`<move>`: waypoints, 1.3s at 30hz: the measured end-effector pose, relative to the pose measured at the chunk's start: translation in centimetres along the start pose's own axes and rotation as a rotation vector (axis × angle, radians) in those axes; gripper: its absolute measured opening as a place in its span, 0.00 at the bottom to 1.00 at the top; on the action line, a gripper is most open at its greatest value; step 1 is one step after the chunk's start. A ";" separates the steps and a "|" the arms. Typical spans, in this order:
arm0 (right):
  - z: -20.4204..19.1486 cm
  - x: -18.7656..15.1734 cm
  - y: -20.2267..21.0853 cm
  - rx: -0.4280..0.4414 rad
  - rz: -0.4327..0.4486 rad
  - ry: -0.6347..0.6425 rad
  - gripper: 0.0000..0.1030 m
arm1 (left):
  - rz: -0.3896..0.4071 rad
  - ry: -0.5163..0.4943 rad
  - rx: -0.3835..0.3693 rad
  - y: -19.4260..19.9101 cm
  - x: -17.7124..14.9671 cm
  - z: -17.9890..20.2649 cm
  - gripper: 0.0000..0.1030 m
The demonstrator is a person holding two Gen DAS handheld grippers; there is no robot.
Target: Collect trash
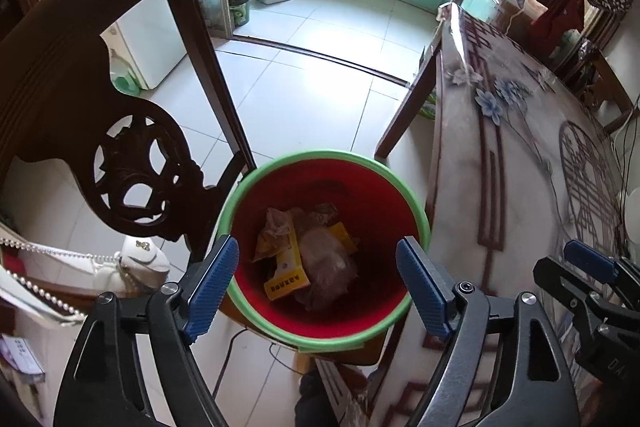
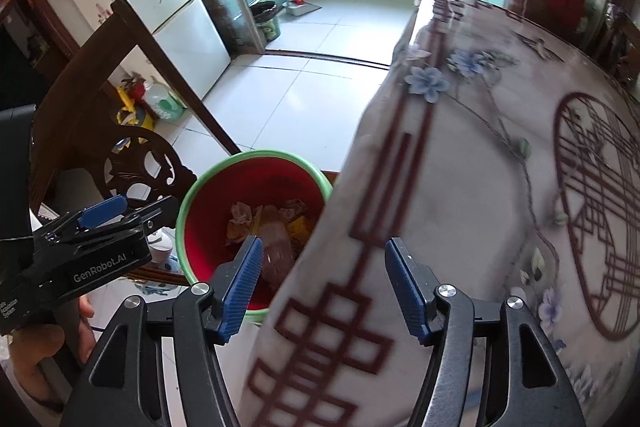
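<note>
A round red bin [image 1: 324, 251] with a green rim stands upright on the floor, its mouth facing straight up, tucked between a dark carved wooden chair [image 1: 132, 163] on the left and the edge of a table [image 1: 520, 195] on the right. Inside at the bottom lies crumpled trash [image 1: 320, 259]: a yellow box [image 1: 288, 277] whose long axis runs from near to far, tan paper, and a clear plastic wrapper.

The left gripper [image 1: 318, 279] hangs directly over the bin, pointing down into it, its blue fingers [image 1: 214, 281] spread wide with nothing between them.

The right gripper [image 2: 324, 283] is poised above the table's left edge, over the patterned tablecloth [image 2: 472, 211], tilted forward and down; its fingers are also wide apart and hold nothing. In the right wrist view the bin [image 2: 208, 211] sits just left of the table, and a hand [image 2: 36, 343] grasps the left gripper's handle at the near left.
</note>
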State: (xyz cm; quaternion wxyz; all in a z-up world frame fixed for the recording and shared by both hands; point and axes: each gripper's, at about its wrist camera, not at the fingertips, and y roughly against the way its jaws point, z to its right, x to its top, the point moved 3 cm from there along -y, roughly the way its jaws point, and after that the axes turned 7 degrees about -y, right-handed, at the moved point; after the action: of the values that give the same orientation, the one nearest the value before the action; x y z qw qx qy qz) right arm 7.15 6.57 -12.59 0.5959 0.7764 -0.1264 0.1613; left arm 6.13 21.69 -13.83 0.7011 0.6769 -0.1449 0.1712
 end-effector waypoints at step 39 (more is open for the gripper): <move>17.5 -7.8 25.8 -0.053 0.701 0.021 0.92 | 0.537 0.054 0.119 19.2 -5.7 19.8 1.00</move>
State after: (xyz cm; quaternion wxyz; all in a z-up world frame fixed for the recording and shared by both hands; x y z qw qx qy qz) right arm -8.28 -17.00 2.98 0.5253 0.6685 -0.3834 0.3608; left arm -6.78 2.12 1.81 0.5932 0.6494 -0.2903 0.3770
